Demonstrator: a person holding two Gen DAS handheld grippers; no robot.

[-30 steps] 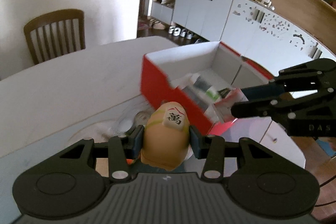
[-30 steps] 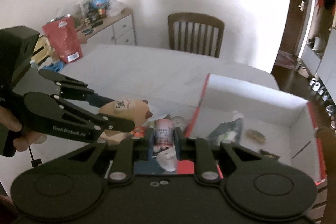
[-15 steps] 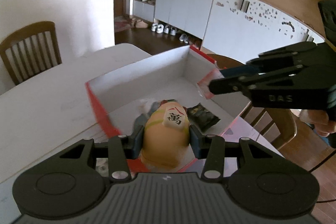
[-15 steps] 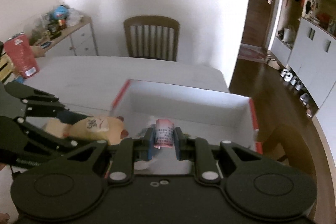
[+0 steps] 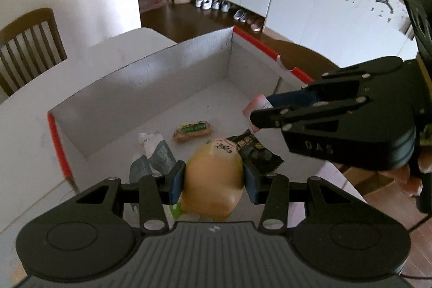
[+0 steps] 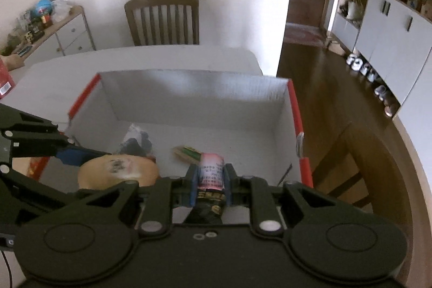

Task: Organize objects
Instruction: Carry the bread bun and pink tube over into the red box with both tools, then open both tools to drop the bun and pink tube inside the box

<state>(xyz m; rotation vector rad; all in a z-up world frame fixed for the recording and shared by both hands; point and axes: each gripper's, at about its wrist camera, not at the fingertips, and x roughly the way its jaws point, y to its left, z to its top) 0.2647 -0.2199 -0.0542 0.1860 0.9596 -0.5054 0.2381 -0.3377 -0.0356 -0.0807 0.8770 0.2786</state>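
Already three things are laid in the box (image 5: 151,77): a tan bar (image 5: 193,129) at 12 o'clock from the toy (image 5: 213,177), a grey pack (image 5: 156,153) at 10 o'clock, a black pack (image 5: 256,153) at 2 o'clock. The toy is clamped in the left gripper (image 5: 213,181) and the packet (image 6: 212,172) is clamped in the right gripper (image 6: 211,189), both held over the box. Both are yet to be dropped in.

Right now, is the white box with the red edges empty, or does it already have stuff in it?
Not empty. The box is open-topped, and a tan wrapped snack, a grey packet and a black packet lie on its floor.
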